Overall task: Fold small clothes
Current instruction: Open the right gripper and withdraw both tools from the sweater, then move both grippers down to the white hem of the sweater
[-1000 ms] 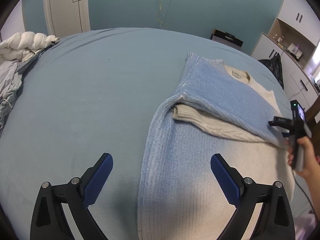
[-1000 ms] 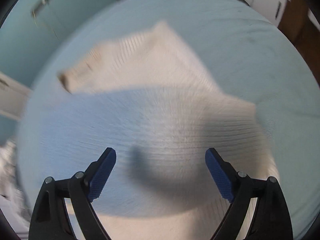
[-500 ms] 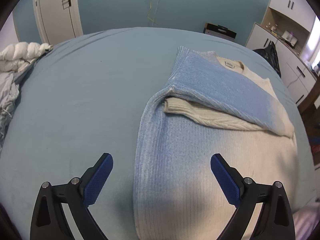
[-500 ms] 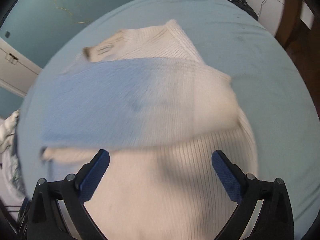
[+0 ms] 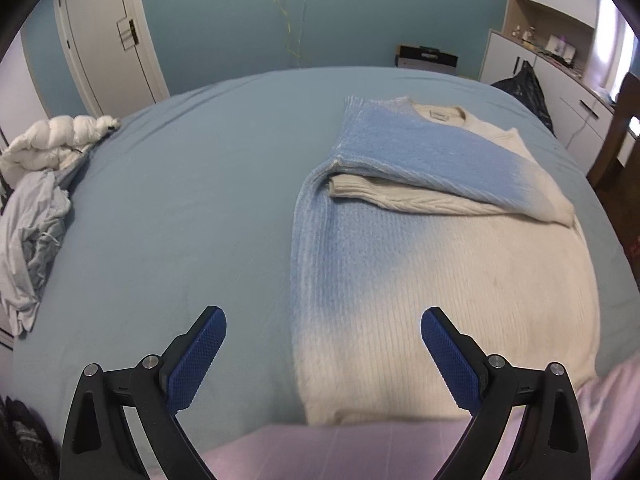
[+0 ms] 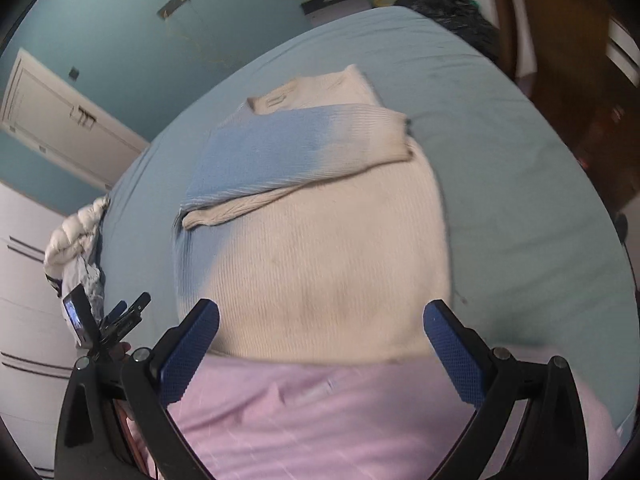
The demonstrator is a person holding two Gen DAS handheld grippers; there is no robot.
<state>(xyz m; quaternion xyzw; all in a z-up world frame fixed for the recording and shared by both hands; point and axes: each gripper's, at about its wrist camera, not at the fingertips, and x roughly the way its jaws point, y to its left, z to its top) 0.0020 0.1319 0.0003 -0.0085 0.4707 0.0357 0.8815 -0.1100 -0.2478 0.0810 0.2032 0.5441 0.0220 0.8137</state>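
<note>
A knit sweater [image 5: 440, 264], blue fading to cream, lies flat on the bed [image 5: 200, 200]. Both sleeves are folded across its chest, the blue one [image 5: 432, 160] on top. It also shows in the right wrist view [image 6: 320, 240]. My left gripper [image 5: 324, 344] is open and empty, held above the sweater's near left hem. My right gripper [image 6: 320, 340] is open and empty, above the near hem. The left gripper's body shows at the left of the right wrist view [image 6: 104, 320].
A pile of white and grey bedding [image 5: 40, 192] lies at the bed's left edge. Pink cloth [image 6: 320, 420] fills the near foreground. White cabinets [image 5: 560, 80] and a black bag [image 5: 524, 88] stand beyond the bed at right.
Both grippers have drawn back toward the near edge of the bed, away from the folded sleeves. The sweater has not moved.
</note>
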